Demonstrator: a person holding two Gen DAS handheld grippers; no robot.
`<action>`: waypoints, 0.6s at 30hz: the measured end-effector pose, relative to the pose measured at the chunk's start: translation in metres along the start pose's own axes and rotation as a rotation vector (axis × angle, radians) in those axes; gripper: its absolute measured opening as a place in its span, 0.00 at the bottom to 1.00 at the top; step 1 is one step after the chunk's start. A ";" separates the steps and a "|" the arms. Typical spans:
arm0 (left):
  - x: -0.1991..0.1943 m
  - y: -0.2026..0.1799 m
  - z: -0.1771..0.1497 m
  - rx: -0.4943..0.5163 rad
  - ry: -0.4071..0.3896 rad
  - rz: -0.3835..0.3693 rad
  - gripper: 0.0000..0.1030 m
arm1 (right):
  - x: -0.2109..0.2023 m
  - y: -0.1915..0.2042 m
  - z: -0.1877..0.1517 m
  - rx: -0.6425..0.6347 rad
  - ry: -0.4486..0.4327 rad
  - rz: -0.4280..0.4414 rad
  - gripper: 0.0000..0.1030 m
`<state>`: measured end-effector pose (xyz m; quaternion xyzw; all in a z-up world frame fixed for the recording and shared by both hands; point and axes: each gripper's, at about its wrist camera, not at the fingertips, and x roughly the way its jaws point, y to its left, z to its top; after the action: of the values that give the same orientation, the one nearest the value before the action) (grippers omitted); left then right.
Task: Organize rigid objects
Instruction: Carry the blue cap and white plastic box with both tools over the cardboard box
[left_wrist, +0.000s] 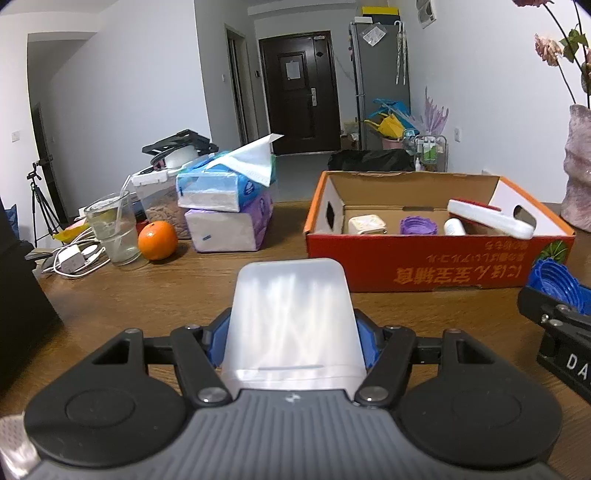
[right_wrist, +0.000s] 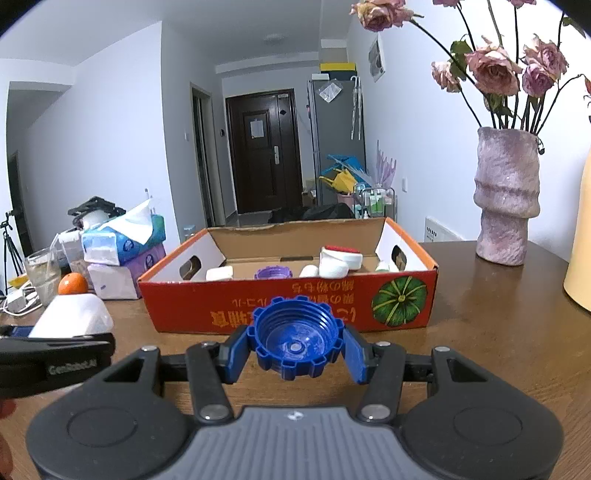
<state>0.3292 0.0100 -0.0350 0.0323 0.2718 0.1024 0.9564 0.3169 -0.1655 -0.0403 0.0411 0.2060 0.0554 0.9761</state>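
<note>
The red cardboard box (right_wrist: 288, 306) lies straight ahead of the right gripper (right_wrist: 295, 349), which clamps a blue cap (right_wrist: 295, 338), while the left gripper (left_wrist: 291, 332) clamps a translucent white container (left_wrist: 291, 314).

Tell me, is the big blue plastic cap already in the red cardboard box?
Not yet. The blue ridged plastic cap sits clamped in the right gripper, in front of the red cardboard box.

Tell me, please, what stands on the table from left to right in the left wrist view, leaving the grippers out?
Charger and cables → glass with a straw → orange → stacked tissue packs → cardboard box → vase.
</note>
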 end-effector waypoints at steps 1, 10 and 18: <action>-0.001 -0.003 0.001 0.000 -0.003 -0.003 0.65 | -0.001 -0.001 0.001 0.001 -0.004 0.000 0.51; -0.001 -0.024 0.015 -0.009 -0.031 -0.022 0.65 | -0.003 -0.011 0.012 0.016 -0.041 -0.011 0.51; 0.007 -0.040 0.026 -0.014 -0.043 -0.031 0.65 | 0.004 -0.021 0.022 0.020 -0.065 -0.018 0.51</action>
<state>0.3565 -0.0275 -0.0211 0.0235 0.2509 0.0886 0.9637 0.3314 -0.1875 -0.0245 0.0506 0.1752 0.0434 0.9823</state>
